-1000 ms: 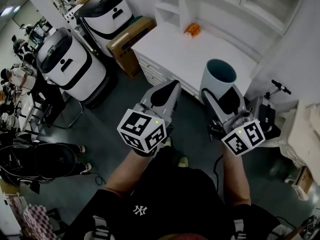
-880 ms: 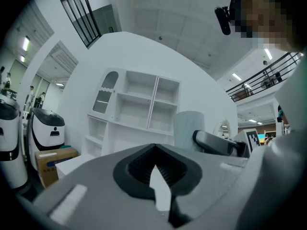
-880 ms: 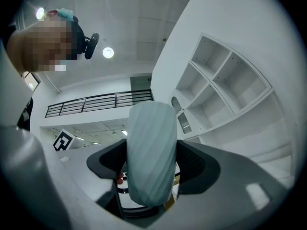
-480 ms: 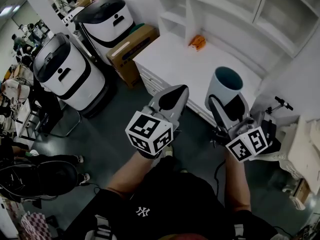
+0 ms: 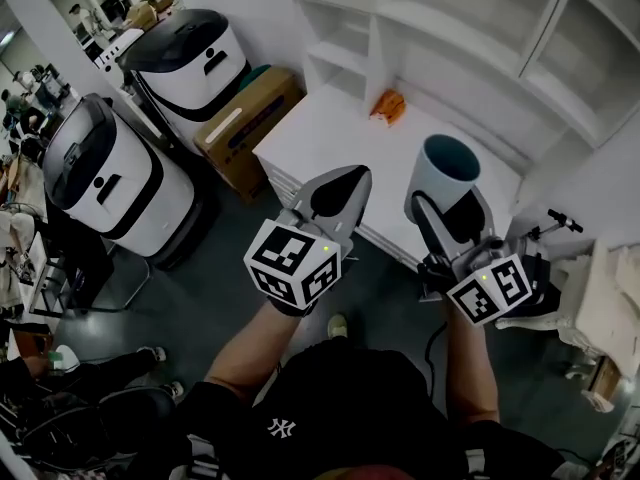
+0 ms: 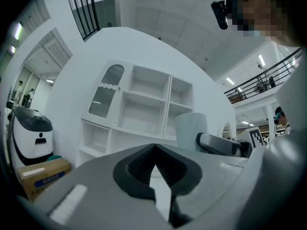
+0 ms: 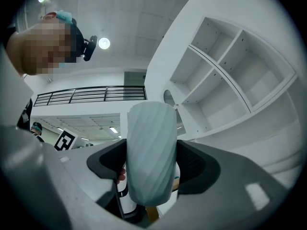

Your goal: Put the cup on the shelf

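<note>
A pale grey-blue ribbed cup (image 5: pixel 441 174) with a dark teal inside is held upright in my right gripper (image 5: pixel 449 206), whose jaws are shut on its sides; the right gripper view shows the cup (image 7: pixel 149 150) clamped between both pads. My left gripper (image 5: pixel 337 192) is shut with nothing in it, just left of the cup, and its jaws meet in the left gripper view (image 6: pixel 154 169). The white shelf unit (image 5: pixel 480 38) with open compartments rises ahead, above a white counter (image 5: pixel 350 133). The cup (image 6: pixel 191 130) also shows at the right of the left gripper view.
A small orange object (image 5: pixel 388 104) lies on the counter near the shelf's back. A cardboard box (image 5: pixel 243 118) and two white-and-black machines (image 5: pixel 105 182) stand on the floor to the left. A scooter handle (image 5: pixel 558 221) sticks out at right.
Both grippers and the cup have come closer to the counter and shelf; the view has swung so more of the shelf shows. The grip on the cup is unchanged.
</note>
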Demonstrator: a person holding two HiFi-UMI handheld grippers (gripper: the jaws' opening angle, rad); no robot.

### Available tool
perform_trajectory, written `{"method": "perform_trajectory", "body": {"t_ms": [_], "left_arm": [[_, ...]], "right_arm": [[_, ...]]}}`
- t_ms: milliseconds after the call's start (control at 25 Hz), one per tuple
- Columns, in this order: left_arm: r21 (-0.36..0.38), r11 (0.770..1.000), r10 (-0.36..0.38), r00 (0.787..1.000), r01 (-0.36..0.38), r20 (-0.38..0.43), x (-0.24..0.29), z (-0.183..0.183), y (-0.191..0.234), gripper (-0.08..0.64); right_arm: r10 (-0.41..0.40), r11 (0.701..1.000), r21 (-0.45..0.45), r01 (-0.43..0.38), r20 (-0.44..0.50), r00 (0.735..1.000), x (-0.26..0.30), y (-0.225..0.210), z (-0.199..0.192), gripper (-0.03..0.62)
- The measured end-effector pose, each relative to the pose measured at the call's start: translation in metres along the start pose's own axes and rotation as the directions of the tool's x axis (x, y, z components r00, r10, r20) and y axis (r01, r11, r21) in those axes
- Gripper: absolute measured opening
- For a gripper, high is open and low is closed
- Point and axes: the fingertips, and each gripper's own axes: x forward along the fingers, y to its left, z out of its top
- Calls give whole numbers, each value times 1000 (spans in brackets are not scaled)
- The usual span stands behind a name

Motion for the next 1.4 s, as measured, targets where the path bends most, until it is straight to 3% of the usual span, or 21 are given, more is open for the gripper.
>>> {"method": "perform_trajectory", "body": {"t_ms": [280, 600, 1400], "left_arm": [[-18, 999, -52, 999, 52, 2, 37, 8, 43, 0], [-21, 996, -88, 996, 89, 18, 107, 23, 74, 0], [-6, 1000, -25, 998, 25, 57, 287, 71, 148, 0]], "right_arm": [[-50, 998, -42, 50, -9, 999, 48, -21, 1, 346], [-93, 993, -73, 93, 0, 996, 98, -72, 12, 345], [-60, 986, -158, 61, 14, 998, 232, -234, 87, 345]]}}
